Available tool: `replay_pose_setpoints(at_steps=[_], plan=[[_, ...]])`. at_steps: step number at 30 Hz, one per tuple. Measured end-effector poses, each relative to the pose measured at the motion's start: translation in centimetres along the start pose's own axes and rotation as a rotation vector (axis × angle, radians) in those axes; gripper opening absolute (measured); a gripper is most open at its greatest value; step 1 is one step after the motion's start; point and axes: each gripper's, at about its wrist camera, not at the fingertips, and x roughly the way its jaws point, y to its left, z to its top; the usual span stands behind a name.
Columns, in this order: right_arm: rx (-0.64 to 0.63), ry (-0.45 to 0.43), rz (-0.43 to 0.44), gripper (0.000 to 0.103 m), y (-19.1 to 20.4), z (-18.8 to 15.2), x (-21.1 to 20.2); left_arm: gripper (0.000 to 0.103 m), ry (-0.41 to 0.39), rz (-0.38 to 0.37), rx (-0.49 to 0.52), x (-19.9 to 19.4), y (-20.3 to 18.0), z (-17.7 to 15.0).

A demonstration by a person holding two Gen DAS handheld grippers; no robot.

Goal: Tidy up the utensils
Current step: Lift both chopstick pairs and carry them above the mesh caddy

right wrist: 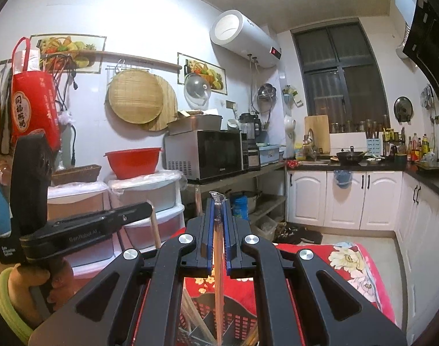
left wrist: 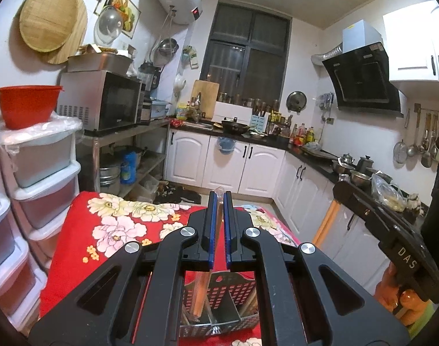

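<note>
Your left gripper [left wrist: 218,201] has its jaws closed on a wooden-handled utensil [left wrist: 203,291], long axis running straight down into the near-left compartment of the perforated utensil basket [left wrist: 219,288] on the red floral surface [left wrist: 75,248]. Your right gripper [right wrist: 218,206], just to the right, clamps a clear-tipped utensil [right wrist: 218,282] the same way, its lower end hanging over the basket's near side.
</note>
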Motion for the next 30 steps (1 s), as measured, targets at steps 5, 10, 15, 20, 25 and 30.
replay_pose_setpoints(at_steps=[5, 10, 15, 20, 25, 30], plan=[[-0.011, -0.013, -0.026, 0.006, -0.2, -0.4, 1.1, 0.001, 0.01, -0.002, -0.028, 1.1, 0.9, -0.6], [-0.003, -0.003, -0.037, 0.006, -0.4, -1.0, 2.3, 0.001, 0.022, -0.01, -0.044, 2.2, 1.5, -1.0], [-0.008, 0.005, -0.048, 0.006, -0.5, -1.9, 3.4, 0.001, 0.034, -0.013, -0.05, 3.3, 1.9, -1.7], [-0.002, 0.025, -0.056, 0.006, -0.7, -2.8, 4.5, 0.001, 0.056, -0.021, -0.057, 4.3, 2.2, -2.7], [0.026, 0.05, -0.058, 0.006, -1.2, -4.2, 5.5, 0.001, 0.086, -0.042, -0.077, 5.3, 2.7, -3.7], [0.049, 0.069, -0.059, 0.006, -1.6, -5.5, 6.3, 0.001, 0.094, -0.042, -0.072, 5.8, 2.7, -4.7]])
